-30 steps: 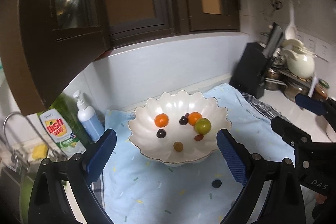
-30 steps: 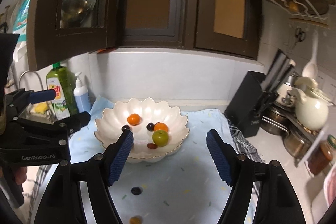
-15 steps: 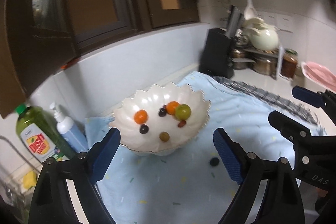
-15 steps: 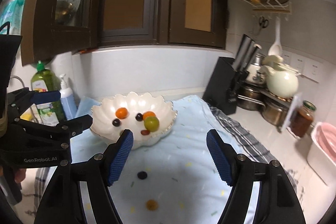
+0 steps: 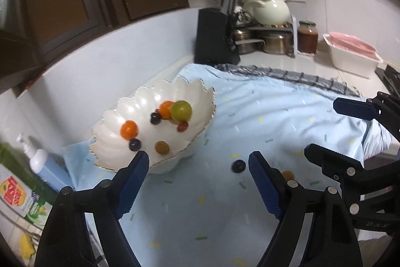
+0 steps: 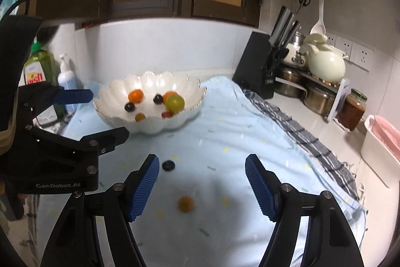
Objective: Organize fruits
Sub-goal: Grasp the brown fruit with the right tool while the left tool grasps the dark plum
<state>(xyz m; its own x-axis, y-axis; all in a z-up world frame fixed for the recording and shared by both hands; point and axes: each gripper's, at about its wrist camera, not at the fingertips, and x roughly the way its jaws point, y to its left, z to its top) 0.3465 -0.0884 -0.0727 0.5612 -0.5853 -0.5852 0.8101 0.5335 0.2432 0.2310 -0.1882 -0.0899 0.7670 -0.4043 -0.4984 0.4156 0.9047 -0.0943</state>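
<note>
A white scalloped bowl (image 5: pixel 197 91) (image 6: pixel 150 124) on a light blue cloth holds several small fruits: two orange ones, a green one (image 5: pixel 181 111) (image 6: pixel 175 103), dark grapes, a red one and a brownish one. Two fruits lie loose on the cloth: a dark grape (image 5: pixel 237 166) (image 6: pixel 168 165) and a small brown-orange fruit (image 5: pixel 288 175) (image 6: pixel 186 204). My left gripper (image 5: pixel 198 182) is open and empty, in front of the bowl. My right gripper (image 6: pixel 202 185) is open and empty, above the loose brown-orange fruit. Each gripper shows in the other's view.
A black knife block (image 6: pixel 257 61), steel pots, a cream teapot (image 6: pixel 325 61), a sauce jar (image 6: pixel 352 109) and a pink-and-white dish rack (image 6: pixel 382 142) stand at the right. Dish soap (image 6: pixel 40 71) and a pump bottle (image 6: pixel 66 76) stand left of the bowl. Dark cabinets hang overhead.
Both views have swung to the right and come lower toward the cloth. The loose grape and brown-orange fruit now lie nearer the grippers. Both grippers stay open.
</note>
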